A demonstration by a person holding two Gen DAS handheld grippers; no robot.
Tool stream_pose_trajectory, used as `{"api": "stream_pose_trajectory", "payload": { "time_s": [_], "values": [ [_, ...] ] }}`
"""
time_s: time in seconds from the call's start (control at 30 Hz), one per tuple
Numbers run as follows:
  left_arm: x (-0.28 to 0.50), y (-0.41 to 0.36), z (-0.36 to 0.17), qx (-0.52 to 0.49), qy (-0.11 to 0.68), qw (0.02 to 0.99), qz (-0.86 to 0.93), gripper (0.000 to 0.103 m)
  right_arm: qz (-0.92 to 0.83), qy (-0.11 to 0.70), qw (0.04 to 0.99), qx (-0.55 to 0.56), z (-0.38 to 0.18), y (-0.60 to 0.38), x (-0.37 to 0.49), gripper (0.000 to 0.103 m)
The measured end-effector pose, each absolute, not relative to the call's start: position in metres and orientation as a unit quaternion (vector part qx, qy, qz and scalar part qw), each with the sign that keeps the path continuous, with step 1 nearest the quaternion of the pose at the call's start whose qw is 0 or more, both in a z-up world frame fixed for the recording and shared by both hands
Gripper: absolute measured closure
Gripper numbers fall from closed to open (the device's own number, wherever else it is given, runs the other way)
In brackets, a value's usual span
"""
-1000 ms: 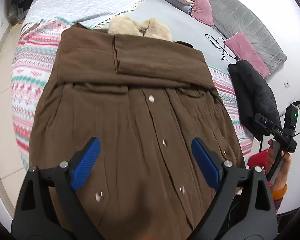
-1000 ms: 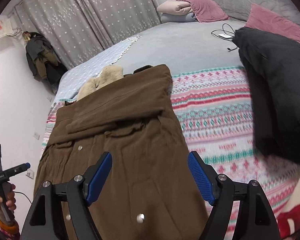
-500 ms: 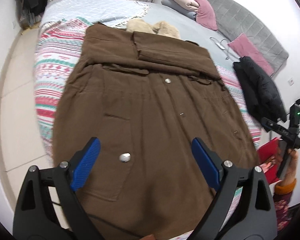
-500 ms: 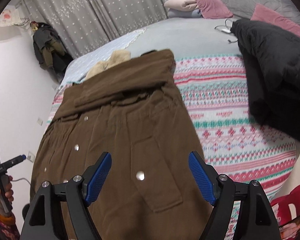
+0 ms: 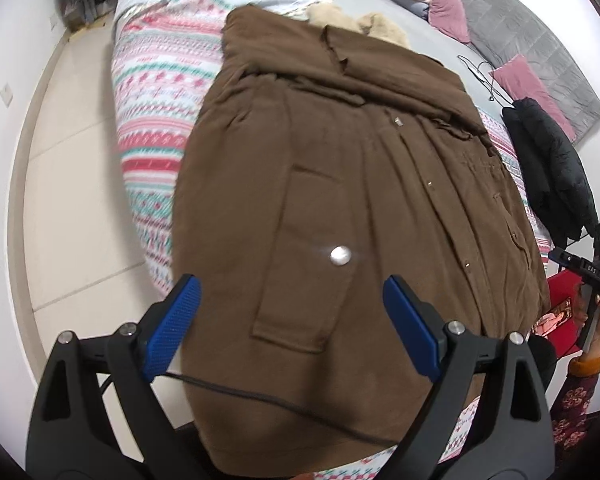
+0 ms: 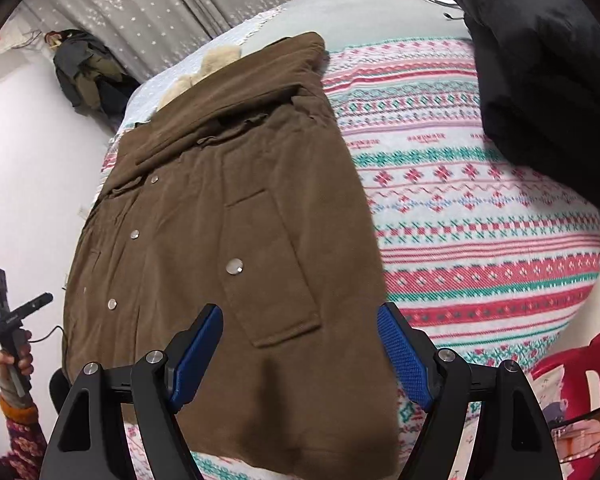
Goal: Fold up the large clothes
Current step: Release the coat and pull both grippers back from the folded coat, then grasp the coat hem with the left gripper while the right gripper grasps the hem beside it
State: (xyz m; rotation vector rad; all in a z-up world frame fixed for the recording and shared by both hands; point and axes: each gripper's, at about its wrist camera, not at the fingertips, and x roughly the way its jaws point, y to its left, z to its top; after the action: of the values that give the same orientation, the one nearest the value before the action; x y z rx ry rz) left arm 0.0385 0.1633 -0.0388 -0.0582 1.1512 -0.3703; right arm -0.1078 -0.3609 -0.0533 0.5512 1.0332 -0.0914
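A long brown coat with silver snaps lies flat on the patterned bedspread, sleeves folded across its chest and a cream fur collar at the far end. My left gripper hovers open above the coat's near left hem corner, over a patch pocket with a snap. Over the near right hem corner my right gripper hangs open, nothing between its blue pads. A black cable crosses the hem in the left wrist view.
A black puffer jacket lies on the bed to the right. Pillows and a grey headboard sit at the far end. Tiled floor runs along the left bedside. A red stool stands near the right corner.
Both grippers have drawn back toward the coat's hem and sunk lower, each drifting outward to its own corner. The coat itself has not moved, and both jaws stay wide.
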Motion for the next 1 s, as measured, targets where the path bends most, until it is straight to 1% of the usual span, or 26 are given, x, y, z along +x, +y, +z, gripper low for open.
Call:
{"api": "stream_pose_trajectory", "payload": {
  "time_s": [0.23, 0.4, 0.7, 0.83, 1.0],
  "values": [
    [0.046, 0.193, -0.061, -0.056, 0.562, 0.808, -0.168, 0.011, -0.034, 0.489, 0.813, 0.316, -0.072, -0.379, -0.122, 0.022],
    [0.065, 0.208, -0.071, -0.068, 0.567, 0.805, -0.161, 0.011, -0.016, 0.489, 0.797, 0.354, -0.087, -0.384, -0.125, 0.022],
    [0.097, 0.205, -0.095, -0.084, 0.6, 0.772, -0.193, 0.011, -0.009, 0.494, 0.778, 0.389, -0.111, -0.385, -0.116, 0.022],
    [0.096, 0.21, -0.11, -0.109, 0.625, 0.747, -0.2, 0.011, -0.009, 0.488, 0.781, 0.39, -0.112, -0.382, -0.116, 0.022],
    [0.079, 0.214, -0.117, -0.131, 0.63, 0.731, -0.226, 0.011, 0.023, 0.481, 0.772, 0.415, -0.118, -0.377, -0.114, 0.021]
  ]
}}
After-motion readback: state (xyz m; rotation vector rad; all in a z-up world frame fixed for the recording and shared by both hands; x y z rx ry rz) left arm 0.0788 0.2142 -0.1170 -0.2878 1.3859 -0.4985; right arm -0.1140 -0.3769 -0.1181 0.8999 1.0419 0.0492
